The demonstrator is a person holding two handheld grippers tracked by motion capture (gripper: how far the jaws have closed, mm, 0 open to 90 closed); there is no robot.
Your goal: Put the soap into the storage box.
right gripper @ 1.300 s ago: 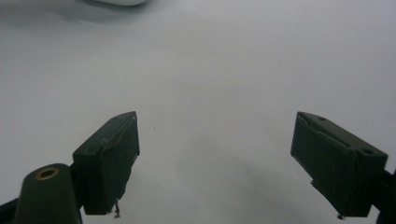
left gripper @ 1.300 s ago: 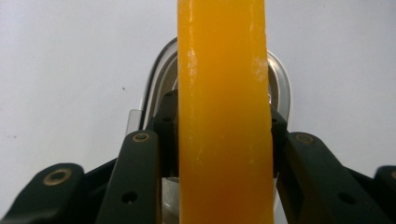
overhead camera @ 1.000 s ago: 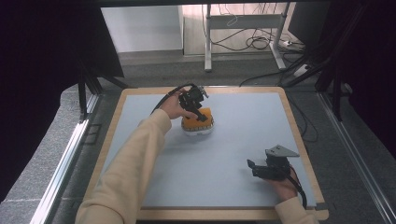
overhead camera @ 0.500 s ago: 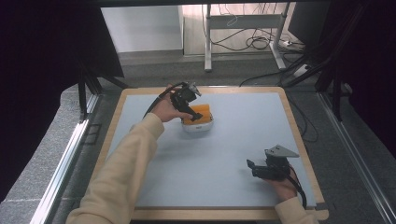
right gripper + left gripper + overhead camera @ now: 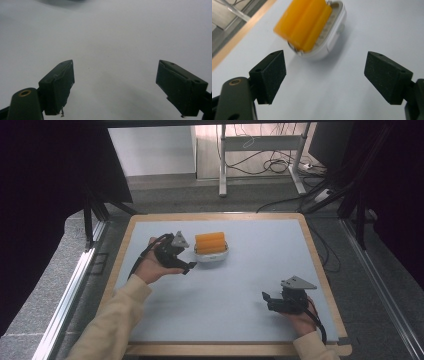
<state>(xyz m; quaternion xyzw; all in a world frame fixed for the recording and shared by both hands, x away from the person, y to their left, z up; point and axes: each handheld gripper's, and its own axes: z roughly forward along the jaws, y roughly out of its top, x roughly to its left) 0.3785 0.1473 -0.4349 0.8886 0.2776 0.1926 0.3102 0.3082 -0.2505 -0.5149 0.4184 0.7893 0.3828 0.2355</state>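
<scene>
1. Left gripper (image 5: 189, 266): my jaws, just opened, stand wide with nothing between them
2. Orange block (image 5: 303, 22) in white dish (image 5: 332, 37): ahead of those jaws, apart
3. Right gripper (image 5: 267, 299): jaws wide over bare worktop (image 5: 112, 37)

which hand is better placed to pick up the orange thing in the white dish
Left. The left hand-held gripper, open, sits right beside the white dish with its ridged orange block; the right hand-held gripper is far off.

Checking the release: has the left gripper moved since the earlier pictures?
Yes. The left gripper, jaws just opened and empty, has drawn back leftward off the orange block in its white dish.
</scene>
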